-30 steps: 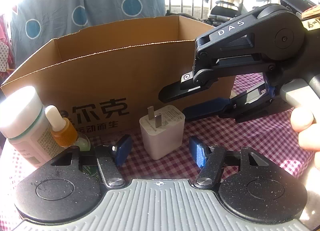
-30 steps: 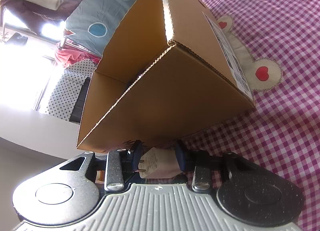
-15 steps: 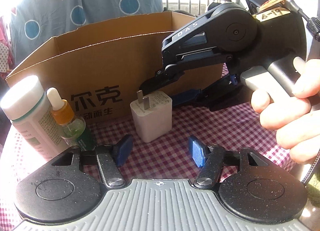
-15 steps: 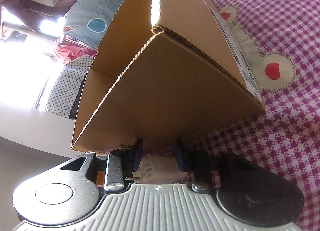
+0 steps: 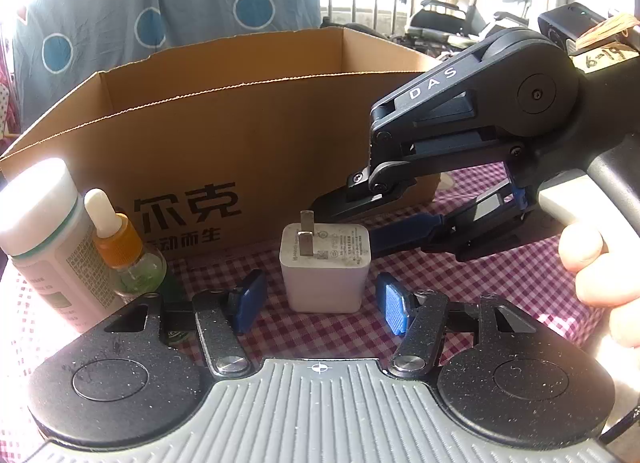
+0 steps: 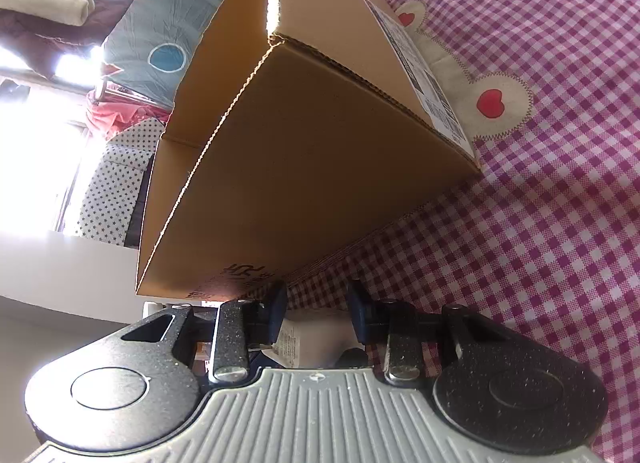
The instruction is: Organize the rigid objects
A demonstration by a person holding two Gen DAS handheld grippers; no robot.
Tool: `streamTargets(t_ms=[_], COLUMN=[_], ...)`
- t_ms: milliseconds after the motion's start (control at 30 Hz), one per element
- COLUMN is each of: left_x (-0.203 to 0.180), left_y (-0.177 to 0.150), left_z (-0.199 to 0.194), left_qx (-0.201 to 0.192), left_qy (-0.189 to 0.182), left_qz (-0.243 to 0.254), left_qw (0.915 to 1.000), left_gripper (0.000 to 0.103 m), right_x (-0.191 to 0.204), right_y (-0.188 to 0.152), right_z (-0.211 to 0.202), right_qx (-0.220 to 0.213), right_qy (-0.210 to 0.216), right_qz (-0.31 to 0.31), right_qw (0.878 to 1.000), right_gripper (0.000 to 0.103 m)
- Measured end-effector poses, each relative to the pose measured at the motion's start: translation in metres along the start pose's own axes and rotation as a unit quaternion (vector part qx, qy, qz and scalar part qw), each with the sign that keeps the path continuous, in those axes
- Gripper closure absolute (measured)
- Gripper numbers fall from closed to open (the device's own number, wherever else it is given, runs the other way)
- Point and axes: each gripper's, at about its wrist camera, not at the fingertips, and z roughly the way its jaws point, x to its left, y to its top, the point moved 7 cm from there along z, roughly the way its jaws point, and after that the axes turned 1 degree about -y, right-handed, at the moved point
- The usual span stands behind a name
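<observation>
My left tool (image 5: pixel 320 305) sat low in the centre of its own view. Its blue pads (image 5: pixel 394 309) stood well apart, open and holding nothing. The white charger (image 5: pixel 324 275) stood upright between them on the desk's pink checked cloth (image 5: pixel 500 263), prongs pointing up. There was a clear strip of cloth between it and each pad.

My right tool (image 5: pixel 352 219) reached in from the right of that frame, with my hand (image 5: pixel 600 267) on its grip at the right edge. Its jaws were only narrowly parted. One finger ran past the back of the charger's top, and the blue-padded one lay against or just beside the charger's right side. In the right tool's own view the charger (image 6: pixel 312 339) filled the gap between the two pads at the bottom centre. I could not tell whether they were actually squeezing it or only lying close around it.

Behind the charger, across the middle of the left view, stood an open cardboard box (image 5: pixel 240 143) with dark printed characters on its front. At the lower left of the frame a white capped bottle (image 5: pixel 44 231) stood in front of the box. A small dropper bottle (image 5: pixel 120 247) with an orange collar stood just beside it.
</observation>
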Motion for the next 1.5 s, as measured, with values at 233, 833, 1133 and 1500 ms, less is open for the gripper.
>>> streamTargets(t_ms=[233, 833, 1133, 1500], left_x=[0.004, -0.01, -0.008, -0.012], left_y=[-0.001, -0.002, 0.006, 0.009], left_z=[-0.005, -0.018, -0.009, -0.007], left_qx=[0.003, -0.002, 0.0, 0.002], left_qy=[-0.015, -0.018, -0.014, -0.021], left_qz=[-0.002, 0.004, -0.005, 0.013], left_qw=[0.9999, 0.9998, 0.9999, 0.9997], left_gripper=[0.042, 0.044, 0.044, 0.044], right_x=[-0.009, -0.01, -0.013, -0.039], right_y=[-0.012, 0.019, 0.005, -0.005], right_z=[-0.015, -0.027, -0.022, -0.039], right_qx=[-0.001, -0.022, 0.012, 0.019], right_qy=[0.009, 0.039, 0.059, 0.096], right_qz=[0.024, 0.01, 0.025, 0.079], right_qw=[1.0, 0.999, 0.998, 0.992], right_gripper=[0.067, 0.066, 0.066, 0.064])
